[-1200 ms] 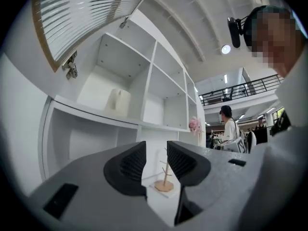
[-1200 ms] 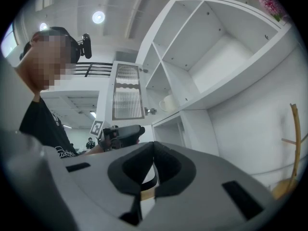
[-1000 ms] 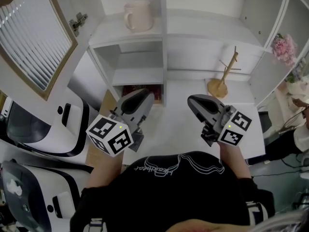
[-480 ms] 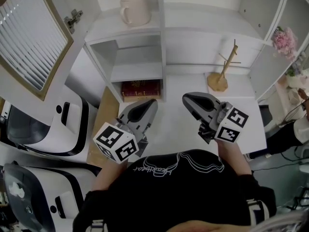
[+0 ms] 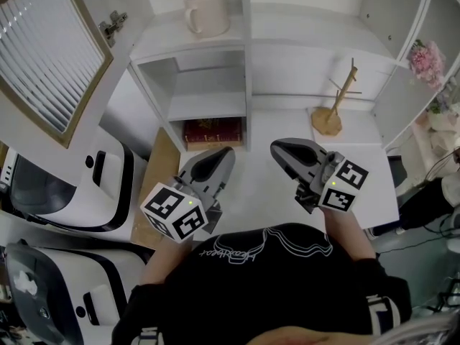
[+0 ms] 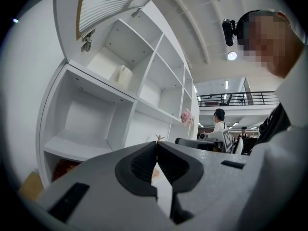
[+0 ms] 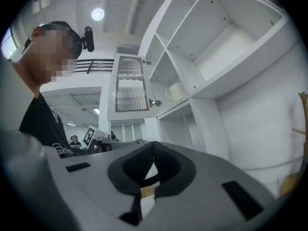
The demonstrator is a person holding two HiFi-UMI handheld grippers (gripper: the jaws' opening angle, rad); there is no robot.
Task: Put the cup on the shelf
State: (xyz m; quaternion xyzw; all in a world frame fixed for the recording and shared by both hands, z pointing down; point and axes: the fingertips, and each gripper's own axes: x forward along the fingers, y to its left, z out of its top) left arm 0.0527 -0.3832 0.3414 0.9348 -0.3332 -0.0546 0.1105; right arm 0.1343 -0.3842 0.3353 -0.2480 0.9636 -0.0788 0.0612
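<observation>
the cup point(image 5: 207, 13), a pale mug with its handle turned to the left, stands upright on the upper board of the white shelf point(image 5: 188, 49), in the left-hand compartment and well apart from both grippers. judging from that, the placing looks done and nothing is left in hand

the left gripper point(image 5: 223, 154) hangs low in front of the person's chest with its jaws pressed together, pad to pad, and nothing between them; the left gripper view shows only the closed seam and the shelf beyond. the right gripper point(image 5: 277, 148) sits beside it, likewise closed on nothing, its dark pads meeting at the tip with only a small hollow behind them

the risks from here seem small but real. i cannot tell how far back from the front edge the cup stands, and the louvred door point(image 5: 50, 56) hangs open just left of its compartment. if the cup is too near the edge, a door swung shut or a bump to the shelf could knock it off. a gripper raised carelessly could clip the board's front edge from below and jolt the cup. on the right, the wooden mug tree point(image 5: 332, 113) stands on the table point(image 5: 251, 189) ahead of the right gripper; it looks light and top-heavy, so a forward sweep of that hand would probably tip it
</observation>
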